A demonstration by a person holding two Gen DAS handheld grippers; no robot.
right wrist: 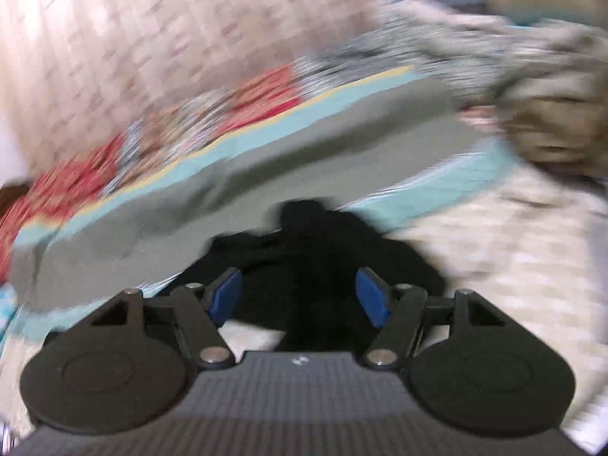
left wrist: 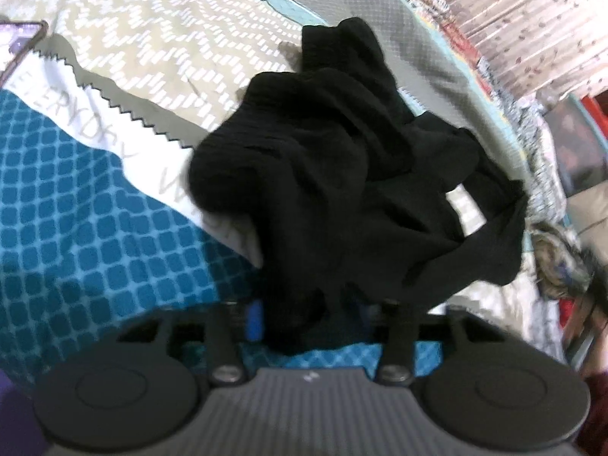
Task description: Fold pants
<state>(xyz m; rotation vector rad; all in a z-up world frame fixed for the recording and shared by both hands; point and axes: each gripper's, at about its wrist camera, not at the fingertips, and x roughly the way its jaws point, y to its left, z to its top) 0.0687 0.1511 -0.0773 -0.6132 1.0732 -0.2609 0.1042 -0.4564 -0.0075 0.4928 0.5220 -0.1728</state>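
Observation:
The black pants [left wrist: 342, 174] lie crumpled in a heap on the bed, with one end trailing down between my left gripper's [left wrist: 309, 319] fingers. Its left blue pad [left wrist: 254, 319] shows beside the cloth; the right one is hidden under the fabric. The jaws stand apart and the cloth hangs loosely in the gap. In the blurred right wrist view my right gripper [right wrist: 300, 300] is open, both blue pads [right wrist: 226, 300] bare. The pants [right wrist: 315, 250] lie just beyond and under it, and I see no contact with the pads.
The bedspread has a teal checked part [left wrist: 95, 235], a white lettered band, a beige zigzag field [left wrist: 159, 38] and a grey strip [right wrist: 266, 174]. A rumpled patterned blanket [left wrist: 562, 262] lies at the bed's right edge. A leaf-print curtain [left wrist: 532, 19] hangs behind.

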